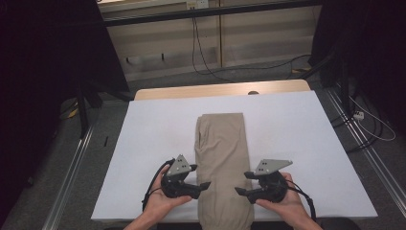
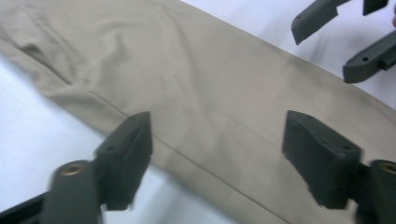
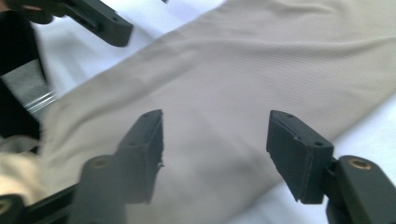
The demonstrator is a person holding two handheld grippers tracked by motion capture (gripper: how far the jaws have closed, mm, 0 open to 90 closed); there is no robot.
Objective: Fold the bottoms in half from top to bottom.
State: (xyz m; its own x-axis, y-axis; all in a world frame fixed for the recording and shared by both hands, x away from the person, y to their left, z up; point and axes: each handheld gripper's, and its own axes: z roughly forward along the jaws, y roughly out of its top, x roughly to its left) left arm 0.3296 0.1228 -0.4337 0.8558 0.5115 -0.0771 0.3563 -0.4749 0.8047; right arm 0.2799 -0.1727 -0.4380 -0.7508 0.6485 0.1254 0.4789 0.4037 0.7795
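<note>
Khaki trousers folded lengthwise (lightly creased), both hand-held grippers agape, empty.

Desk: wooden top, covered by a white sheet. Folded beige trousers lie lengthwise at lower centre, reaching over the near edge.

This looks like a lab or recording studio set up for filming handling work — not a home. The desk is covered with a plain white sheet and stands on grey carpeted floor, with metal rails running along the floor on both sides. Black curtains or panels close off the left and right, loose cables trail across the floor toward pale wood wall panels — and a power strip lies at the right.
</note>
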